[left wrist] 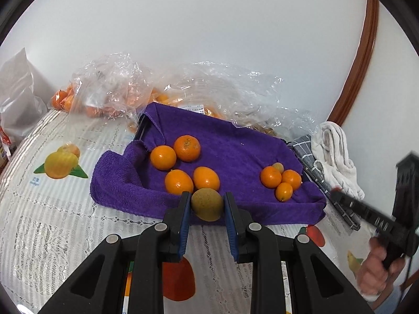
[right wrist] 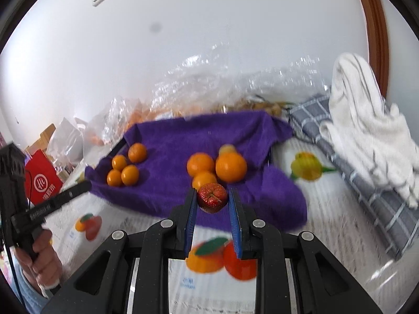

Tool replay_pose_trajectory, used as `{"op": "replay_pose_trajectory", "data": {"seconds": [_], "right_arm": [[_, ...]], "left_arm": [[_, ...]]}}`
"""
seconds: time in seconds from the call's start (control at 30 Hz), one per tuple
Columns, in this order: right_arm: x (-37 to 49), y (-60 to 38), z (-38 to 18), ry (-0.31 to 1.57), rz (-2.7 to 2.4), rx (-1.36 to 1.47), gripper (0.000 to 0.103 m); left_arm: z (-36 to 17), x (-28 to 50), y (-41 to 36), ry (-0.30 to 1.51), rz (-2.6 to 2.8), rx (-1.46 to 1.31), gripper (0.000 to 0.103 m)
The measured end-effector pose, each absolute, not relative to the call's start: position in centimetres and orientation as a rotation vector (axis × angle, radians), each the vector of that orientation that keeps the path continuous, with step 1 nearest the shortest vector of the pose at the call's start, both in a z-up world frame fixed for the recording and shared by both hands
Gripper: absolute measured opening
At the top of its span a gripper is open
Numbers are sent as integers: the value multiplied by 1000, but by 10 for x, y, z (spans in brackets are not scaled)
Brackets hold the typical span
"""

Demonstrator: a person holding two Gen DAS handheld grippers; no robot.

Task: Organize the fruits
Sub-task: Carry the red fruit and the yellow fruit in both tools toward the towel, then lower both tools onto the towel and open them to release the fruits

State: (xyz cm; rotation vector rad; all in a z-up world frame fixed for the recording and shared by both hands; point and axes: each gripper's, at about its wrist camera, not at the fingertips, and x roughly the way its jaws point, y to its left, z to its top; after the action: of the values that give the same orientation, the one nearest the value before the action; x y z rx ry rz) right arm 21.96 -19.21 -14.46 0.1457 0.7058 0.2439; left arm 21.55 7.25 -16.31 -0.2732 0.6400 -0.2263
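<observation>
Looking along the left gripper point(left wrist: 207, 204), we see its blue-padded fingers closed on a greenish-brown fruit point(left wrist: 207, 204), round and rough-skinned, perhaps a kiwi, held over the near edge of the purple towel point(left wrist: 235, 146). On that towel lie two clusters: four larger oranges point(left wrist: 183, 163) on the left, just beyond the held fruit, and a group of smaller oranges point(left wrist: 281, 181) on the right, touching one another. Behind the towel sit crumpled clear plastic bags point(left wrist: 112, 83) with more orange fruit inside, against a white wall. To the right, a white cloth point(left wrist: 335, 154) rests on a grey checked cloth point(left wrist: 306, 149). Everything stands on a lace-patterned tablecloth point(left wrist: 52, 209) printed with fruit pictures. From the right wrist view, the right gripper point(right wrist: 212, 201) clamps a small red fruit point(right wrist: 212, 197), glossy and dimpled on top, hanging over the towel's front edge just before the nearer oranges. That picture is blurred, so we cannot tell exactly what fruit it is. Each view catches the other gripper's handle in a hand at the frame's side.
</observation>
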Motion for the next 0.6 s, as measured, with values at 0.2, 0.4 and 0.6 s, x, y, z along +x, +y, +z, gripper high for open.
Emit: {"op": "replay_pose_trajectory", "data": {"seconds": [0.2,0.4,0.6], "right_arm": [[242,-192,-127,672,227,151,24],[267,-188,-122,688,206,103,24],[300,-188,-127,719,219,158,24]], "left_arm": [[-161,218,80,646,-151,-262,24],[-137,225,84,669,-126,-235,24],[-118,270,79,674,-105,-235,24]]}}
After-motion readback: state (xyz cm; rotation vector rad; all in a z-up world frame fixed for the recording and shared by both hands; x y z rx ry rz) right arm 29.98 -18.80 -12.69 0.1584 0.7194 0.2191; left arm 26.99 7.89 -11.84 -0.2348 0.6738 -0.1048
